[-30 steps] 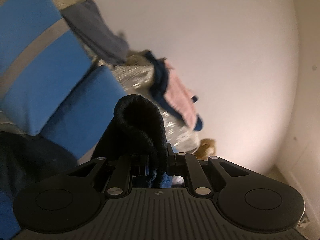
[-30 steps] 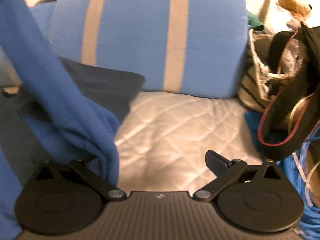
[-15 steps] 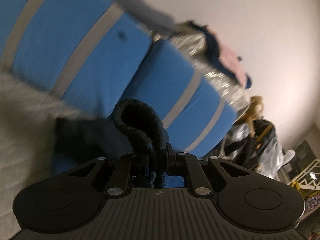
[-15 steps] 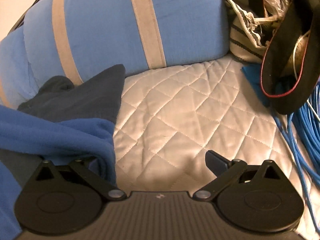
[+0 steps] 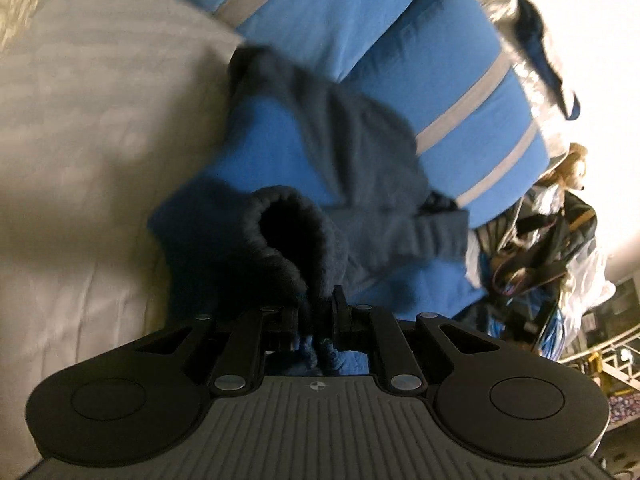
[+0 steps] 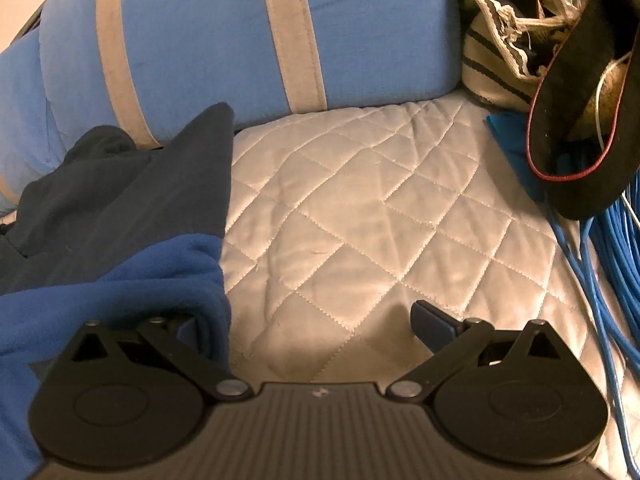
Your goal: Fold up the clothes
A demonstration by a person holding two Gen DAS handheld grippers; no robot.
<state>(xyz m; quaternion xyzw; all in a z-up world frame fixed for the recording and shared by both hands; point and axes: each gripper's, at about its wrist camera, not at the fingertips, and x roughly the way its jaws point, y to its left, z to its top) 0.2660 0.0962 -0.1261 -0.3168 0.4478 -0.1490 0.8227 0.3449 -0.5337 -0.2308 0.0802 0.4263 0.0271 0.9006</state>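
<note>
Left wrist view: left hand-held gripper point(image 5: 316, 316) clamped on dark ribbed cuff point(image 5: 292, 236).

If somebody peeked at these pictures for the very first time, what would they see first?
Probably the left gripper, shut on a dark cuff of the blue and navy fleece top lying on the bed. Behind it leans a big blue cushion with grey stripes. In the right view, the right gripper stands wide open over the white quilt, with blue cables beside it.
</note>
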